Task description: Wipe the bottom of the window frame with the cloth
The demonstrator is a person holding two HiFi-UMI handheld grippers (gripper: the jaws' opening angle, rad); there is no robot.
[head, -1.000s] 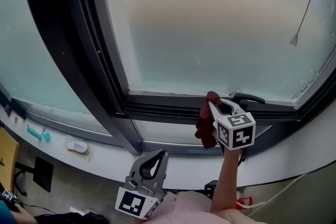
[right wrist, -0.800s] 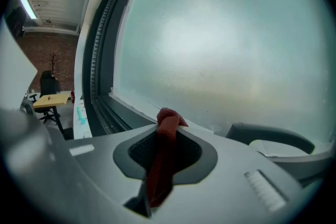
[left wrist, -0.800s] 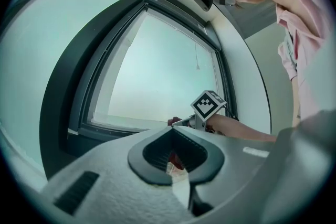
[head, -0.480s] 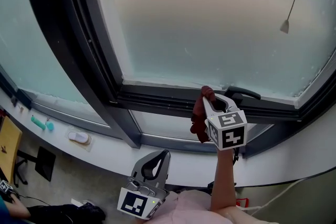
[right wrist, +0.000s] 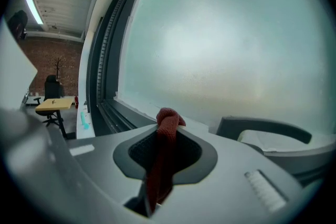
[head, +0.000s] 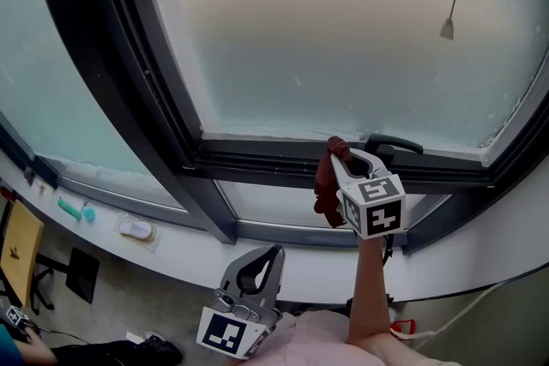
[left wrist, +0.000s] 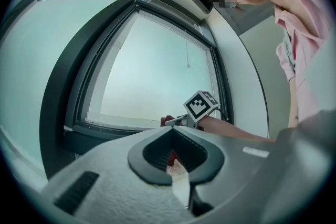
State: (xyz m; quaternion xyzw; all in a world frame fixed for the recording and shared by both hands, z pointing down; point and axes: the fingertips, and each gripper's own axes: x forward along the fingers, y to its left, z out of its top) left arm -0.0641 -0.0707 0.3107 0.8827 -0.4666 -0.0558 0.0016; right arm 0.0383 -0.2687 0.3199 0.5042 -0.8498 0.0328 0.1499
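- Right gripper [head: 341, 155] at centre-right of head view, jaws clamped on dark red cloth [head: 325, 189].
- Cloth bunch pokes past jaw tips; rest hangs at left of marker cube [head: 374, 206].
- Cloth top sits at bottom rail of window frame [head: 257, 157], just left of black window handle [head: 396, 143]; contact not clear.
- Left gripper [head: 272, 255] at bottom centre, jaws together with nothing between them, well below the rail.
- Cord weight [head: 447, 28] hangs at upper right.
- White sill [head: 176, 251] at lower left carries teal items [head: 73, 209].
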